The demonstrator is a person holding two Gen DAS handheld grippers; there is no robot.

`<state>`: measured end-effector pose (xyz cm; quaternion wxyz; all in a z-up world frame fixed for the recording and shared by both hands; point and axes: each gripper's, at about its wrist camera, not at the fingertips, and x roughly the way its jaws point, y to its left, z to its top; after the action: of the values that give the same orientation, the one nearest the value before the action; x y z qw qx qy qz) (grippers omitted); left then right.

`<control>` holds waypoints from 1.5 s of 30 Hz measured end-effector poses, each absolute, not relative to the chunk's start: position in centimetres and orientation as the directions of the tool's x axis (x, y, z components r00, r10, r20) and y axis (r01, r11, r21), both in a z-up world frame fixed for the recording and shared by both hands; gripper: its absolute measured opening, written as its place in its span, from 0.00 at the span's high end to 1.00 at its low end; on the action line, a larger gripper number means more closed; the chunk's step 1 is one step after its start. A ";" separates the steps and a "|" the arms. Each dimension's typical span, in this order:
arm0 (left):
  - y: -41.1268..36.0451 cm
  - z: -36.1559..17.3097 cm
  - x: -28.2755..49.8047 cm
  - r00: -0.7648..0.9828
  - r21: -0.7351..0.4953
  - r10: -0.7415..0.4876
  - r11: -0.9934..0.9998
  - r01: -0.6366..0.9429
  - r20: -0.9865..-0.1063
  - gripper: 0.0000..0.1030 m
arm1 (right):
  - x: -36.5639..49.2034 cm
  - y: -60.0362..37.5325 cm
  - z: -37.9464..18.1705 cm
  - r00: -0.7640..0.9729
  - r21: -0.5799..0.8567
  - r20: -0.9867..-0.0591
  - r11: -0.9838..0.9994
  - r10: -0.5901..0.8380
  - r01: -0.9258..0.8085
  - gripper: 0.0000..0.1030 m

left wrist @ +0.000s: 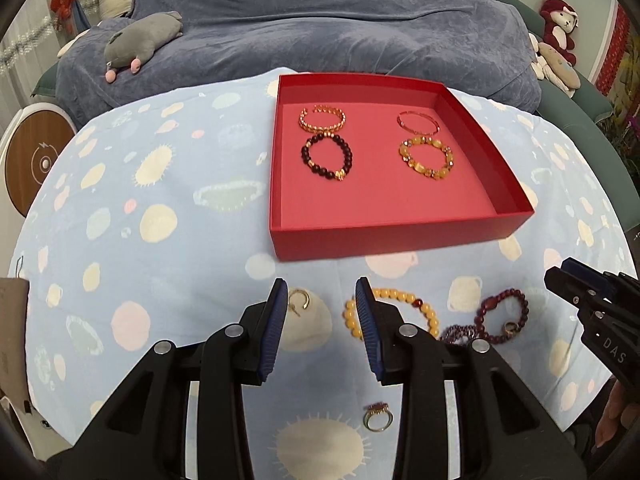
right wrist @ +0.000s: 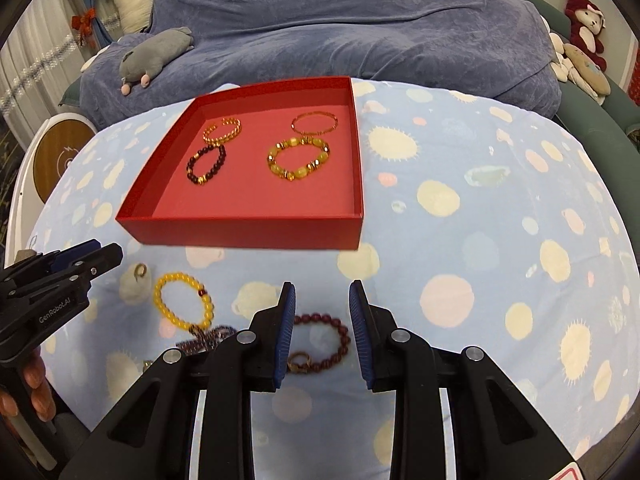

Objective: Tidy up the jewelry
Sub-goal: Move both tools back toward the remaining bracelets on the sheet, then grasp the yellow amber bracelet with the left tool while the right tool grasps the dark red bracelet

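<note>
Bracelets (left wrist: 391, 312) loose before red tray (left wrist: 400, 236), left gripper (left wrist: 322, 304) and right gripper (right wrist: 322, 304) parted, empty

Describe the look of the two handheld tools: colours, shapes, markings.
Both are black plastic frames with triangular cut-outs and round silver pivot bolts. The left tool and right tool carry ribbed blue pads on their fingers. White lettering marks their sides: "GenRobot.AI" on the left, "DAS" on the right.

Even indoor light, soft shadows, fisheye-bent dark corners.
</note>
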<state>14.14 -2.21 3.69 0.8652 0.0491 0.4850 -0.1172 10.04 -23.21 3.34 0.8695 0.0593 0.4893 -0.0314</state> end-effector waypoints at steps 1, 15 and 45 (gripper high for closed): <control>-2.2 3.3 13.7 0.493 -0.031 -0.154 0.968 0.249 -0.856 0.67 | 9.6 -23.2 2.9 0.513 0.070 -0.859 0.991 0.000 0.118 0.73; -2.5 0.7 12.9 0.430 -0.103 -0.175 0.977 0.186 -0.886 0.65 | 9.4 -23.9 0.1 0.475 0.100 -0.880 0.980 0.007 0.172 0.73; -3.9 -1.1 13.4 0.422 -0.054 -0.154 0.969 0.240 -0.893 0.93 | 9.2 -23.9 -1.4 0.443 0.123 -0.896 0.979 0.040 0.160 0.92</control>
<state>13.43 -3.91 -1.11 0.8423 0.0410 0.5246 -0.1170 9.15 -23.94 -1.45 0.8440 0.0951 0.5266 -0.0354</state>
